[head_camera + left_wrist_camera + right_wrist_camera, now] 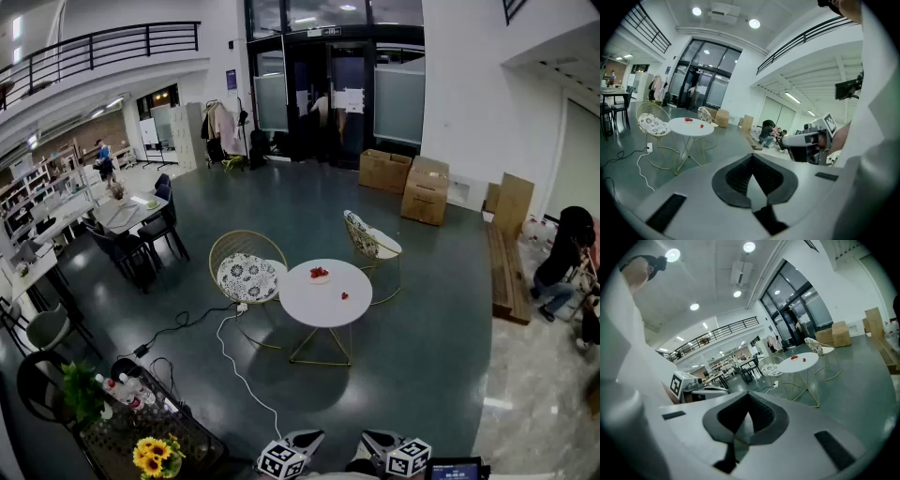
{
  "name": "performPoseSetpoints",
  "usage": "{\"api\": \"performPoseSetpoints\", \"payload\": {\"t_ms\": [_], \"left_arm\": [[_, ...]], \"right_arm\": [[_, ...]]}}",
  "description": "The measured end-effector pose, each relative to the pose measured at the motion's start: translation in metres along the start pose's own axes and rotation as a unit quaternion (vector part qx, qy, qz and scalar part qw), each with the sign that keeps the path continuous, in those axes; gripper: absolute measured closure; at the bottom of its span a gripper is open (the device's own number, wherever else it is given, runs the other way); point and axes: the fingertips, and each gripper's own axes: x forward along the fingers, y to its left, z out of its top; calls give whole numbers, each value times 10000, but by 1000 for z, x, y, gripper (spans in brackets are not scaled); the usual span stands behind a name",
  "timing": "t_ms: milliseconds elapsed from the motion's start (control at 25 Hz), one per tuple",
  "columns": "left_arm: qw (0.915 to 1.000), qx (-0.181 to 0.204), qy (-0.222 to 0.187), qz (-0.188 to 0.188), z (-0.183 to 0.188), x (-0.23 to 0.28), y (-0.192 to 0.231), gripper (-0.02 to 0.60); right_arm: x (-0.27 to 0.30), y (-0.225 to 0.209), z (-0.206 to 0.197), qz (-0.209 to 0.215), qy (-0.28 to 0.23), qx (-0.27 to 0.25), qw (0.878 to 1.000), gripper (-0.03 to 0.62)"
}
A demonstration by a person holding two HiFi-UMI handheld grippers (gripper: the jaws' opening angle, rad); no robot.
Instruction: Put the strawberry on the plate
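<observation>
The left tool point(753, 185) is clenched, jaws together with nothing between them. The right tool point(743, 427) is clenched and empty too. Both sit at the bottom edge of the head view, well apart from the round white surface point(309, 307). The strawberry point(345, 296) lies on that surface, near the plate point(320, 280) but not touching it. The plate carries other red fruit. A patterned chair point(247, 277) stands just beside the surface.

My head camera looks forward and down from high up. The round white desk point(302, 302) sits far ahead of the left gripper point(305, 439) and right gripper point(380, 439). Each gripper camera looks low along its own jaws and shows that same desk, far off.
</observation>
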Motion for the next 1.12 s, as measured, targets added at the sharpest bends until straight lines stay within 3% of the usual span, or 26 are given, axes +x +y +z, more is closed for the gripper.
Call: {"api": "performPoseSetpoints", "payload": {"t_ms": [320,560,1120], "left_arm": [[9997,3,-61,229,8,3,26,575],[9995,-19,-182,271,22,7,32,574],[9995,-46,-135,293,15,4,38,574]], "right_arm": [[25,-4,10,184,-123,46,9997,586],[29,-21,14,44,-121,267,9996,586],[40,-25,10,-63,-119,370,9992,586]]}}
